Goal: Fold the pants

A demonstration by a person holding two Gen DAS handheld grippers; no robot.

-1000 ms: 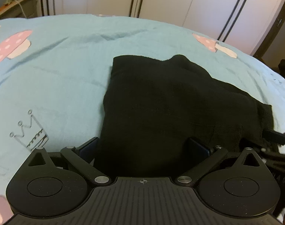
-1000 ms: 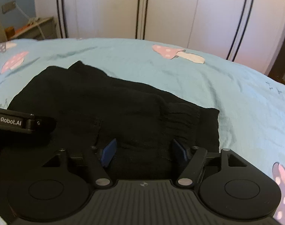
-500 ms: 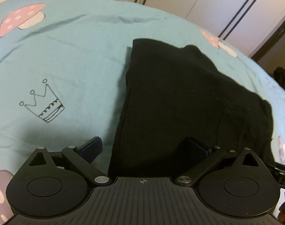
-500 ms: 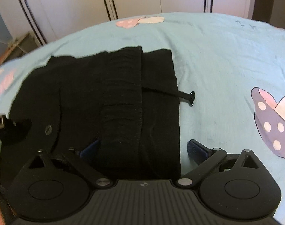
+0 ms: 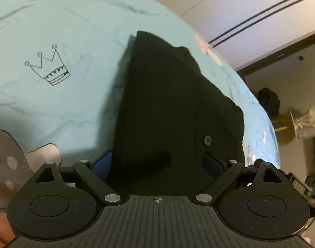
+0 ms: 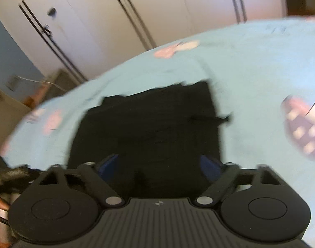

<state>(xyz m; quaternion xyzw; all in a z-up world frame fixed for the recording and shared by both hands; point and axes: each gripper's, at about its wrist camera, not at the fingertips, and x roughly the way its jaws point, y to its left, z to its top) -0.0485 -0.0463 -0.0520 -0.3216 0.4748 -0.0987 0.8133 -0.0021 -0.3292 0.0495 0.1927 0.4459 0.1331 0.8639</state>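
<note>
The black pants [image 5: 167, 107] lie folded in a compact stack on the light blue bedsheet [image 5: 60, 33]. A button [image 5: 207, 139] shows on the top layer. My left gripper [image 5: 157, 162] is open, its blue pads on either side of the near edge of the stack. In the blurred right wrist view the pants [image 6: 153, 128] fill the middle, with a drawstring end [image 6: 223, 119] sticking out to the right. My right gripper [image 6: 159, 165] is open, its pads spread over the near edge of the cloth.
The sheet has a crown drawing [image 5: 48, 68] and mushroom prints [image 5: 23, 161]. White wardrobe doors [image 6: 116, 16] stand behind the bed. A yellow container [image 5: 283, 130] sits on the floor at the right. The other handheld gripper [image 6: 10, 175] shows at the left edge.
Both cameras have tilted and swung; the right view is now motion-blurred. Both grippers stay open at the near edge of the folded pants. The pants have not visibly shifted.
</note>
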